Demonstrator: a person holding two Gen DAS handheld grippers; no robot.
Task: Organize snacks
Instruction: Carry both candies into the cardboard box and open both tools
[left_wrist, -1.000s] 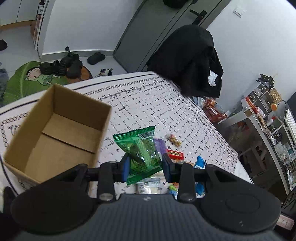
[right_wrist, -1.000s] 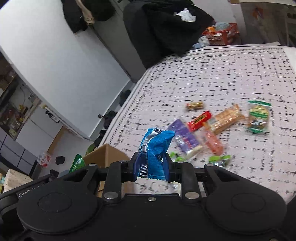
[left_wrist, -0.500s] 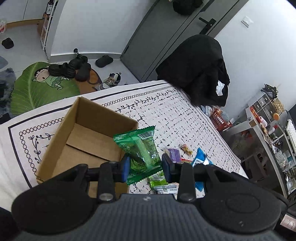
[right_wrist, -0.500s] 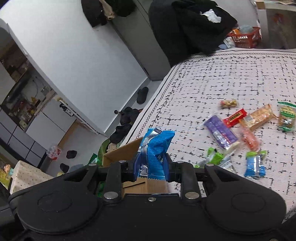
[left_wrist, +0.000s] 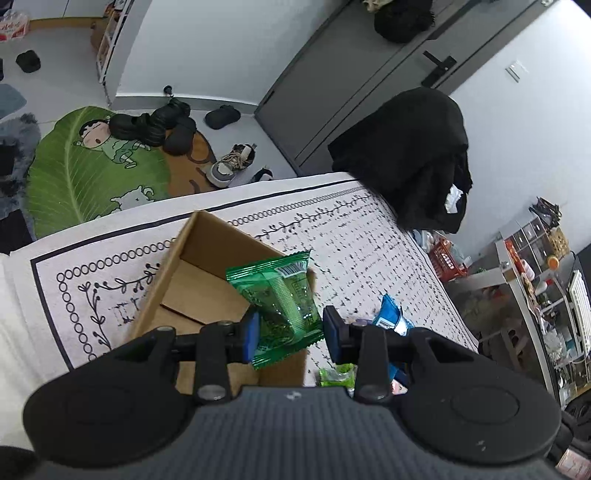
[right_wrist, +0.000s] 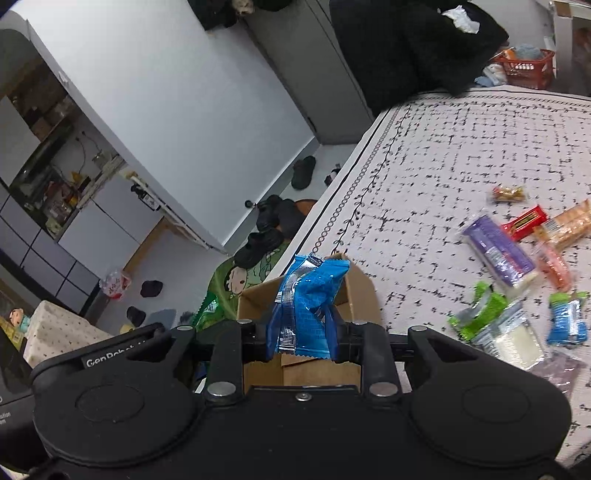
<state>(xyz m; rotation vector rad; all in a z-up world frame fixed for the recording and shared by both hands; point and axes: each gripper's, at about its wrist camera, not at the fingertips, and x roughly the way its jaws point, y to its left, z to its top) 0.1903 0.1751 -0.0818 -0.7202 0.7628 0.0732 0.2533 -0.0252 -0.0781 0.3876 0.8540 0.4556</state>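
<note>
- The left gripper (left_wrist: 290, 334) is clamped on a green packet (left_wrist: 282, 306); the packet stands up between the blue pads, its crimped top edge tilted to the right.
- In the left wrist view that packet hangs over the open cardboard box (left_wrist: 201, 273), above the box's right wall.
- The right gripper (right_wrist: 301, 341) is clamped on a blue packet (right_wrist: 306, 304), which is crumpled and stands upright between the jaws.
- In the right wrist view the blue packet sits in front of the box (right_wrist: 360, 295), whose brown walls show behind and below the jaws.
- The box rests near a corner of a white cloth (left_wrist: 369, 240) printed with black marks and a ringed border; its floor flaps are bare where they show.
- The other snacks lie loose on the cloth to the right of the box: a purple packet (right_wrist: 496, 254), a red bar (right_wrist: 524, 221), an orange wafer pack (right_wrist: 570, 223), a small sweet (right_wrist: 509, 194), a lime-green packet (right_wrist: 480, 312), a clear pouch (right_wrist: 511, 339) and a small blue-and-green packet (right_wrist: 569, 321).
- The purple packet, red bar and wafer pack lie close together, some touching.
- On the floor past the cloth's edge lie a green leaf mat (left_wrist: 85, 166) and several dark shoes (left_wrist: 151, 123).
- A black garment (left_wrist: 410, 155) is heaped at the cloth's far end.
</note>
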